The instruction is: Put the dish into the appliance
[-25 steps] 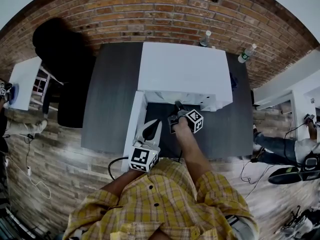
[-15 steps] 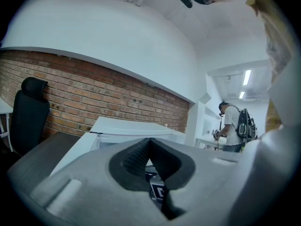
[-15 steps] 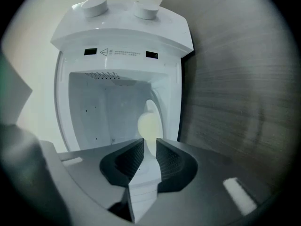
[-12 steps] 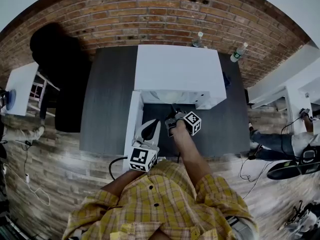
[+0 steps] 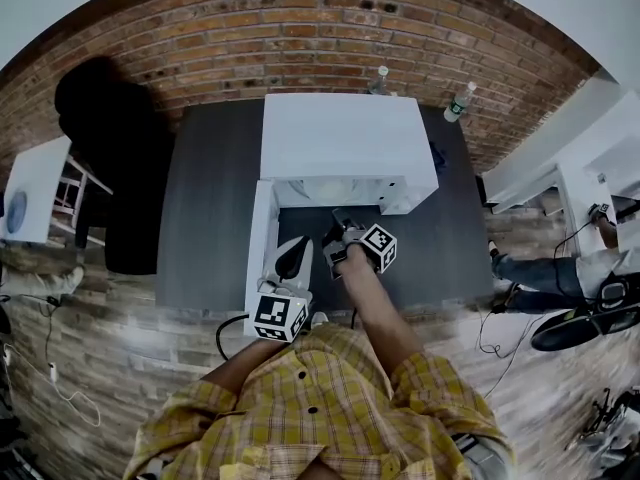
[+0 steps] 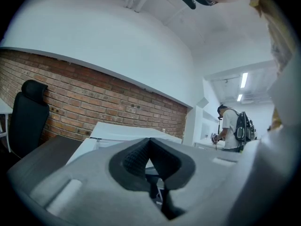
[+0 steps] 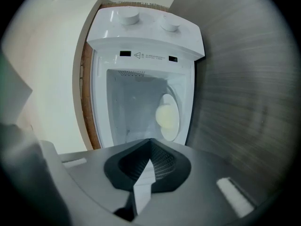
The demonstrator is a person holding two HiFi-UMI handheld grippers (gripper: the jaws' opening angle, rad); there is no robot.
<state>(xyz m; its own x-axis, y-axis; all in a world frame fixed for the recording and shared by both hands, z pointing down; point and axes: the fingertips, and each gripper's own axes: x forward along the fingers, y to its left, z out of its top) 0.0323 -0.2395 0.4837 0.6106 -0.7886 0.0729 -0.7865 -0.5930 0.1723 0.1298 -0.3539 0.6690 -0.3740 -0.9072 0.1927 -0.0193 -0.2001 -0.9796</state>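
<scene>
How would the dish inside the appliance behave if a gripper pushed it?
The dish looks like a smooth, rigid plate, so it would probably slide rather than bend. It lies flat on the floor of the appliance, so tipping seems unlikely. The pale lump on it might shift if the push were quick.

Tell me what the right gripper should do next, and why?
Probably draw the right gripper back from the microwave. The dish already sits inside, the gripper is shut with nothing in it, and the door stands open, so clearing the opening likely comes before closing it.
</scene>
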